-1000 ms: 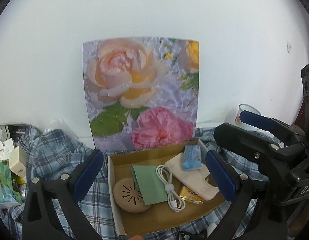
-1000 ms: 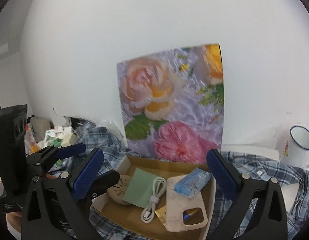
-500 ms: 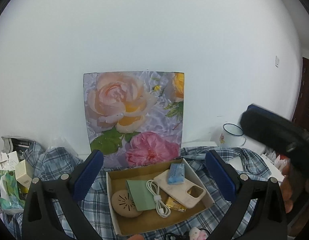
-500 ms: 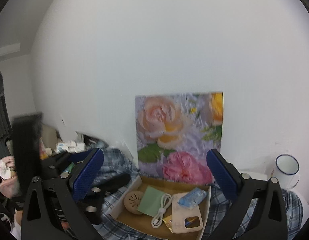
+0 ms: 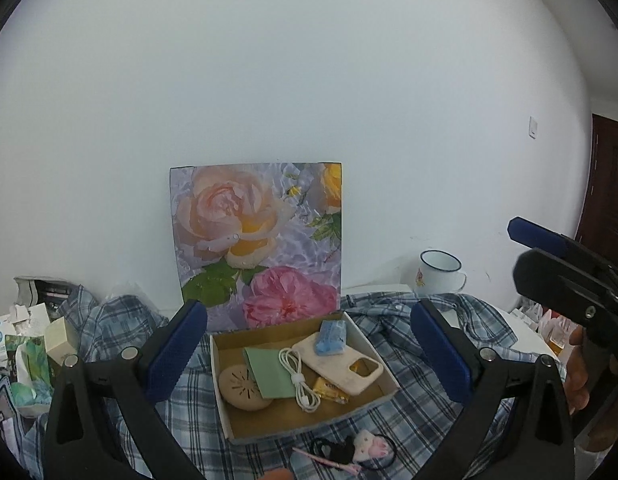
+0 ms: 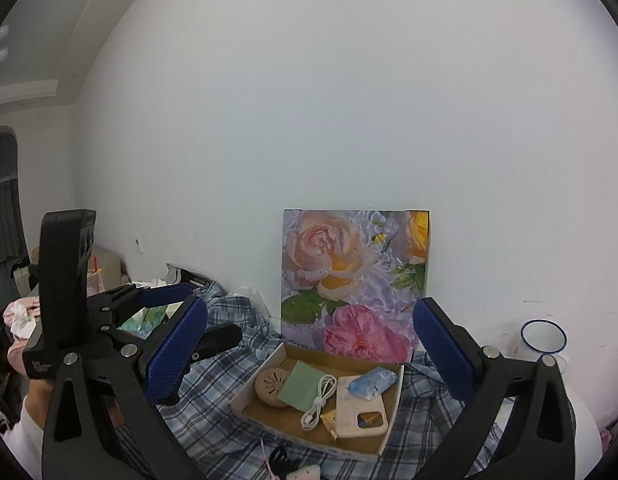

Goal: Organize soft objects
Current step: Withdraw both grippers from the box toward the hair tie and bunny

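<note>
Both grippers are hanging above the plaid cloth (image 5: 409, 412), empty. The left gripper (image 5: 307, 354) and the right gripper (image 6: 309, 356) are each standing with jaws spread wide. The open cardboard box (image 5: 229, 416) is sitting on the cloth between them, holding a phone case (image 5: 341, 364), white cable (image 5: 297, 378) and blue packet (image 5: 330, 336). A plush hair tie (image 5: 367, 446) is lying at the box's 6 o'clock. An enamel mug (image 5: 439, 272) is standing at 2 o'clock.

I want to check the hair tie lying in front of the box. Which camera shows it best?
The left wrist view: the hair tie lies whole on the plaid cloth before the box. The right wrist view catches only part of it, cut off at the bottom edge.
</note>
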Demonstrator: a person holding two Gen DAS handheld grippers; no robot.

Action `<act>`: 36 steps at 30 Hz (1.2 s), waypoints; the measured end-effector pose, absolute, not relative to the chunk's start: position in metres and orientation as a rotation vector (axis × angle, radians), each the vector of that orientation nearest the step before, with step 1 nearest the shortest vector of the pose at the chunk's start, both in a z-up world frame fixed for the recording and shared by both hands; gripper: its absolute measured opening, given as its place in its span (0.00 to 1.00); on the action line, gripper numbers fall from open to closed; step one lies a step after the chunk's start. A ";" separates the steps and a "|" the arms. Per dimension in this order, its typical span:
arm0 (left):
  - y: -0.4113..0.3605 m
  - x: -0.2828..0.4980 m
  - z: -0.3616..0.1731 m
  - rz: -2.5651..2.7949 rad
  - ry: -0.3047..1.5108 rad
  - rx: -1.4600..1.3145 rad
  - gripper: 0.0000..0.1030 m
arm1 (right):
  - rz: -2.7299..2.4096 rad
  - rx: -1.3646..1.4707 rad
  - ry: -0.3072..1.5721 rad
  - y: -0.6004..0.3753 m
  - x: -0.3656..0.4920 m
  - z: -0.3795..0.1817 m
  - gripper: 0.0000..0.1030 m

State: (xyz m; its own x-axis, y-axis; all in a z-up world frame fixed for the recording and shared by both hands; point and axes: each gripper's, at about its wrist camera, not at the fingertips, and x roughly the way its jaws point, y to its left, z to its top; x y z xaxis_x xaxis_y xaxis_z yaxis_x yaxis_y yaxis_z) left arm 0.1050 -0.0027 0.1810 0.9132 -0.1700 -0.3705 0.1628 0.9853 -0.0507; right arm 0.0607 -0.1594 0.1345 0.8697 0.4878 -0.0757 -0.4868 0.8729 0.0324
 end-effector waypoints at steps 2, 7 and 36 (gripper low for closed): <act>-0.003 0.098 0.179 -0.165 0.385 -0.013 1.00 | 0.516 0.004 0.082 -0.160 0.052 0.131 0.99; -0.002 0.084 0.171 -0.161 0.387 -0.005 1.00 | 0.527 -0.027 0.075 -0.156 0.036 0.119 0.99; -0.017 0.075 0.064 -0.254 0.540 0.050 1.00 | 0.583 -0.098 0.198 -0.148 0.047 0.015 0.99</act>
